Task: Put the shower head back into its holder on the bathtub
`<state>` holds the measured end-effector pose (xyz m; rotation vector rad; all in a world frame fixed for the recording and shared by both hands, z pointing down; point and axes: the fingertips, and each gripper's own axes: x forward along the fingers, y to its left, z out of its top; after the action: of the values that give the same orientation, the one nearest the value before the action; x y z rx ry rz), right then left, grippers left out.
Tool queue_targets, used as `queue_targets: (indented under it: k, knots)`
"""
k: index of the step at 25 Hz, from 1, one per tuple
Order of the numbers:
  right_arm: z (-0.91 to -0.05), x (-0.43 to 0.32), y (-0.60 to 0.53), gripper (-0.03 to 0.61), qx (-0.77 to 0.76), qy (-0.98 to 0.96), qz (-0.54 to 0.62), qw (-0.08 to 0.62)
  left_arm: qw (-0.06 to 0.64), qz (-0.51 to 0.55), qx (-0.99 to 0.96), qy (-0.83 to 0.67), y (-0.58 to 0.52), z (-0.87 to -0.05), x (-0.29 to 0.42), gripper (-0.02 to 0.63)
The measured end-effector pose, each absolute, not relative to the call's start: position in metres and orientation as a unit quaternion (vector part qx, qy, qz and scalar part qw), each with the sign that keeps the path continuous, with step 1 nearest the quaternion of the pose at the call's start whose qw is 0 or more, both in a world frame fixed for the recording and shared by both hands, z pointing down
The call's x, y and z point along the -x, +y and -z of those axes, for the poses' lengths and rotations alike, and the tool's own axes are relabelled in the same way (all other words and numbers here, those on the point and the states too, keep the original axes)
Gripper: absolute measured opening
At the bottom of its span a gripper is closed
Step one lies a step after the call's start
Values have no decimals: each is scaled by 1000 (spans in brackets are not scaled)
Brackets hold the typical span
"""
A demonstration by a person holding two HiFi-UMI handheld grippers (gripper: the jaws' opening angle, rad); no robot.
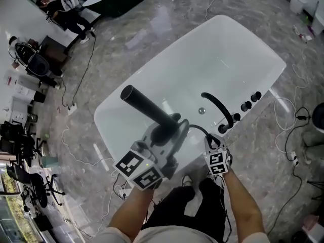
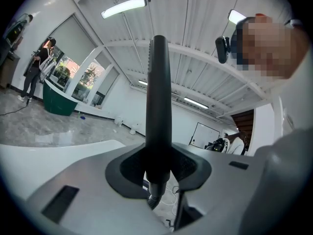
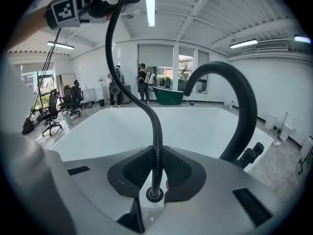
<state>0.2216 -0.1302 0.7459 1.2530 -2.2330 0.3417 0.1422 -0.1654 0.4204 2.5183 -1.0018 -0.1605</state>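
Observation:
The black stick-shaped shower head [image 1: 147,107] slants up over the near end of the white bathtub [image 1: 167,44]. My left gripper [image 1: 164,128] is shut on its lower end. In the left gripper view the shower head [image 2: 159,106] stands straight up between the pads of that gripper [image 2: 157,168]. Its black ribbed hose [image 3: 154,126] curves down from there and passes between the pads of my right gripper [image 3: 156,173], which is shut on it. Just below the pads the hose enters a round holder ring [image 3: 154,195] in the tub rim. In the head view my right gripper [image 1: 214,145] sits at that rim.
A black curved faucet spout [image 1: 218,108] and black knobs [image 1: 246,105] stand on the rim right of my right gripper. Cables [image 1: 286,151] lie on the marble floor. Office chairs [image 1: 20,135] and people [image 1: 61,6] are far left; the wearer's legs [image 1: 202,201] are below.

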Motion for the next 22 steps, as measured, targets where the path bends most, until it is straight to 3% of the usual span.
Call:
queue_targets:
  k: [15,19,22]
  knots:
    - [-872,-219,-122,71,-410,-825,-119,370,217,47,-912,-346,-174,-484,-170,117]
    - [-871,-225,-107,133,-400,-818,-118,396,222,46,-914,-335,-166,-484,-177,117]
    - [-837,-240,-93,135,-433,-813,-137,365,223,36,-916,-333,-160,-493,-182,117]
